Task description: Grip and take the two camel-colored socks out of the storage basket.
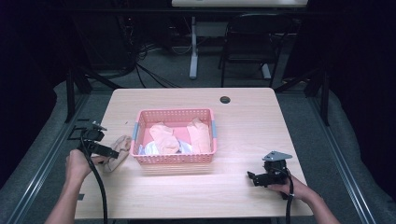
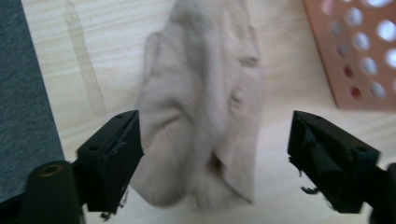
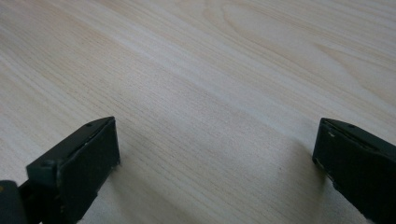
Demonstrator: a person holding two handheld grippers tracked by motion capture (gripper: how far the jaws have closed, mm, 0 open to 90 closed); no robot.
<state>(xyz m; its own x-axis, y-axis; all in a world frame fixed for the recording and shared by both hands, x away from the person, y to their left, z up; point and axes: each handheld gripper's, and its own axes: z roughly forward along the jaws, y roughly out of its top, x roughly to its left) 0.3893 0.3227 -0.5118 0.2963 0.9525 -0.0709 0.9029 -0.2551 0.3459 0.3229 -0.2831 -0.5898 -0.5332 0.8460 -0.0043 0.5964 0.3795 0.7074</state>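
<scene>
A beige sock [image 1: 122,143] lies crumpled on the wooden table [image 1: 243,126], just left of a pink basket [image 1: 175,112]. My left gripper [image 1: 112,153] is low over it. In the left gripper view the sock [image 2: 201,93] lies between the two wide-apart black jaws of that gripper [image 2: 215,154]; the left jaw is at the cloth's edge and the right jaw stands clear of it. Beyond the sock is a corner of the basket [image 2: 359,56]. My right gripper [image 1: 252,177] rests near the table's front right, open over bare wood [image 3: 215,154].
The basket holds two peach socks [image 1: 163,135] [image 1: 200,135] and a pale cloth [image 1: 152,148]. A cable hole [image 1: 225,99] sits near the table's far edge. A black chair [image 1: 252,42] and a table leg stand beyond. The table's left edge is close to my left hand.
</scene>
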